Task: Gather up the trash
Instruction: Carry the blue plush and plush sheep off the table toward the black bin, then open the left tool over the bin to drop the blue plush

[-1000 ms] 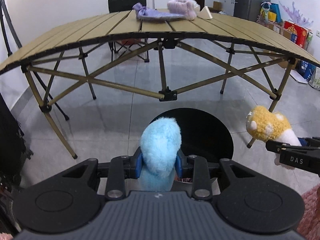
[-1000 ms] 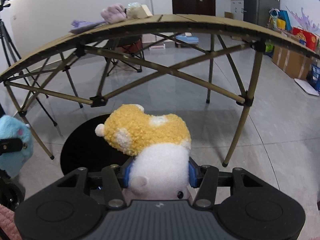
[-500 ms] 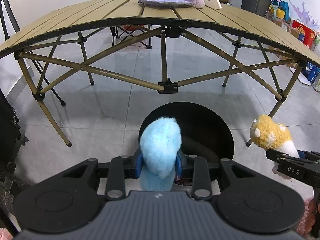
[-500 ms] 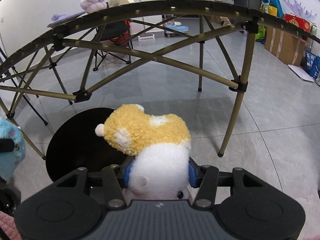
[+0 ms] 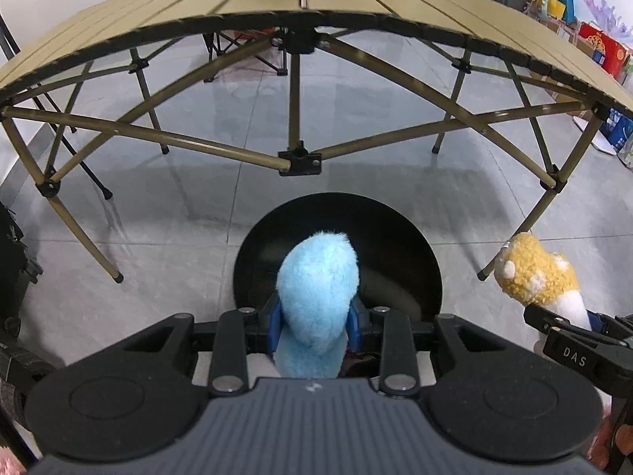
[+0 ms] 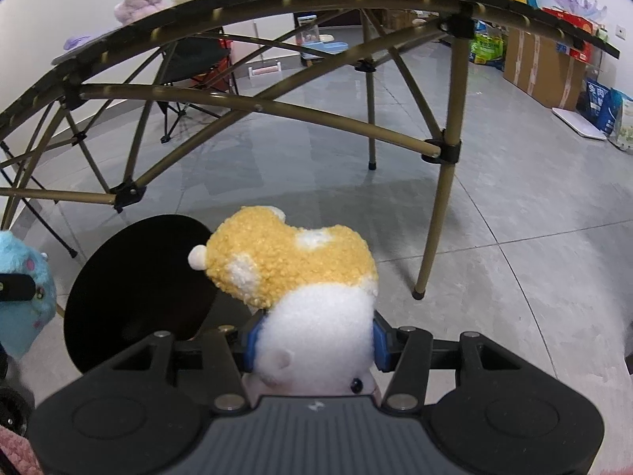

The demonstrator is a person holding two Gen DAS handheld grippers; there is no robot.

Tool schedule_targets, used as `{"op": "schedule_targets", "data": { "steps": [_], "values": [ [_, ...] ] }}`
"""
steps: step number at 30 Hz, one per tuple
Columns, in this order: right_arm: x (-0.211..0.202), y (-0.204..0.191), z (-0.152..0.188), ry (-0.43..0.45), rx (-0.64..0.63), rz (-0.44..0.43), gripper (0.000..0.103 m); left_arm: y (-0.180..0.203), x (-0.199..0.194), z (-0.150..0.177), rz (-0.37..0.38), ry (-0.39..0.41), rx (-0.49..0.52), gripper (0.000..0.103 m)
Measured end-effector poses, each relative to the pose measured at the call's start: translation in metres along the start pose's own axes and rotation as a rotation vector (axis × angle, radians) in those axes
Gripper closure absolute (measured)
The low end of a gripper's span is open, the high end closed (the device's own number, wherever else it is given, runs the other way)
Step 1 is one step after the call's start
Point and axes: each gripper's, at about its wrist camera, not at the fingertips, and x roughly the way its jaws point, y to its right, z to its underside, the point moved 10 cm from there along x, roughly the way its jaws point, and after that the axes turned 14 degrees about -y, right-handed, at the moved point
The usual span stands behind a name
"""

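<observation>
The left hand-held gripper (image 5: pixel 315 326) is closed on a blue plush toy (image 5: pixel 318 277), its blue pads pressing the fluffy body from both sides, and the toy stands up out of the jaws along the line of the fingers. The right hand-held gripper (image 6: pixel 312 342) is closed in the same way on a yellow and white plush toy (image 6: pixel 292 277), with the white part between the pads and the yellow head leaning forward and to the left. The thing that decides the next move is the black round bin (image 5: pixel 336 253) on the floor, in front of the folding table (image 5: pixel 300 0). In the left wrist view the bin's opening lies directly ahead and below the blue toy, so this toy seems to hang already over the mouth. In the right wrist view the bin (image 6: pixel 138 289) lies to the left and a little forward of the yellow toy, which appears to be beside the rim, not over it. So I judge that the left hand is the nearer one and can let go first, while the right hand must first go leftward. How deep the bin is cannot be seen.
</observation>
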Motion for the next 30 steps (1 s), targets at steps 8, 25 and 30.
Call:
{"op": "schedule_targets", "data": {
  "steps": [8,25,30],
  "values": [
    [0.009,0.016,-0.002,-0.008,0.034,0.022,0.052,0.019,0.014,-0.009,-0.008,-0.034,0.006,0.072],
    [0.029,0.035,-0.004,-0.040,0.083,0.064,0.052,0.033,0.052,-0.022,-0.053,-0.136,-0.039,0.072],
    [0.035,0.036,-0.004,-0.052,0.088,0.079,0.052,0.029,0.064,-0.027,-0.065,-0.165,-0.074,0.072]
  ]
}}
